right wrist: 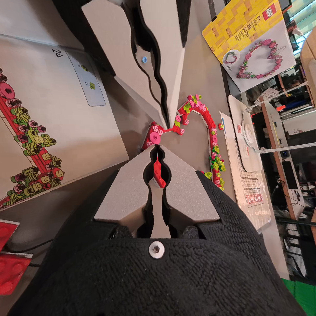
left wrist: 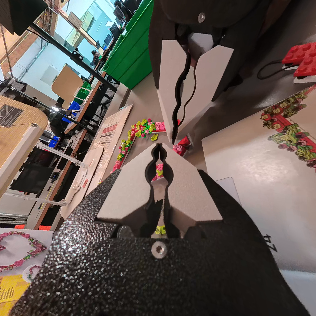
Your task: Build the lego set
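Observation:
A red heart-shaped Lego frame (right wrist: pixel 210 123) with pink and lime flowers lies flat on the grey table; it also shows in the left wrist view (left wrist: pixel 136 130). My left gripper (left wrist: pixel 159 145) is shut, with nothing visible between its tips. In the right wrist view it (right wrist: pixel 168 127) comes from above and its tips touch the heart's notch. My right gripper (right wrist: pixel 157 146) is shut just short of a round pink piece (right wrist: pixel 154 136) on the heart's near lobe. In the left wrist view it (left wrist: pixel 173 141) points down onto that red lobe (left wrist: pixel 182 145). A loose lime flower (left wrist: pixel 154 136) lies between.
The open instruction booklet (right wrist: pixel 59 119) lies beside the heart (left wrist: pixel 256 162). The Lego box (right wrist: pixel 248 42), a clear plastic bag on card (right wrist: pixel 251 193), green bins (left wrist: pixel 133 51), and a large red brick-shaped object with a cable (left wrist: pixel 304 58) ring the work area. A small blue stud (right wrist: pixel 144 59) lies near the booklet. My two grippers' fingertips are within a few centimetres of each other.

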Tool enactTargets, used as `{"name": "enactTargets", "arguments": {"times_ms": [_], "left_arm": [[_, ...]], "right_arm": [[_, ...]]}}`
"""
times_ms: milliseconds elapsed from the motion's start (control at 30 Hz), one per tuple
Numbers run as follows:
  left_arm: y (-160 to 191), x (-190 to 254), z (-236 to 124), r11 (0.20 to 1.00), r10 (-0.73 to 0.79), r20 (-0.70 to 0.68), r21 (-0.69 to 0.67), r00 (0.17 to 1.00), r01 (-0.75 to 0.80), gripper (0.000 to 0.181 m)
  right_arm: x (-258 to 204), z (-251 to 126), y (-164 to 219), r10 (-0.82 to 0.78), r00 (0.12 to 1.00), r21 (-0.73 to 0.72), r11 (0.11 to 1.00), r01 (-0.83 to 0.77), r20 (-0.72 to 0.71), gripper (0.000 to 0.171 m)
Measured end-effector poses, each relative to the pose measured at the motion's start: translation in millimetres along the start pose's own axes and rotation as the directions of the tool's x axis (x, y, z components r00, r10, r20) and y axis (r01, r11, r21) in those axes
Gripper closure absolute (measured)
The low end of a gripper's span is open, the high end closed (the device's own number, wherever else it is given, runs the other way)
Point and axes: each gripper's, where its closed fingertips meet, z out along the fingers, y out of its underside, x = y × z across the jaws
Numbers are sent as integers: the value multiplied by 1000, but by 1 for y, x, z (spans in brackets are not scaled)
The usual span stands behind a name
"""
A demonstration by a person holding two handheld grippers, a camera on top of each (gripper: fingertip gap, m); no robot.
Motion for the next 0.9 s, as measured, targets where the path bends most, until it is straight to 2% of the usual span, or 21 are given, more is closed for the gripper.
{"name": "enactTargets", "arguments": {"times_ms": [567,900], "left_arm": [[8,-8,-1,998,-35,-42,-44,998,33,181],[11,-8,0,996,55,-19,-70,998,-57,181]], "right_arm": [[4,-1,0,-16,1000,-10,1000,16,-23,171],[9,0,1,-33,998,-16,999,32,-44,171]]}}
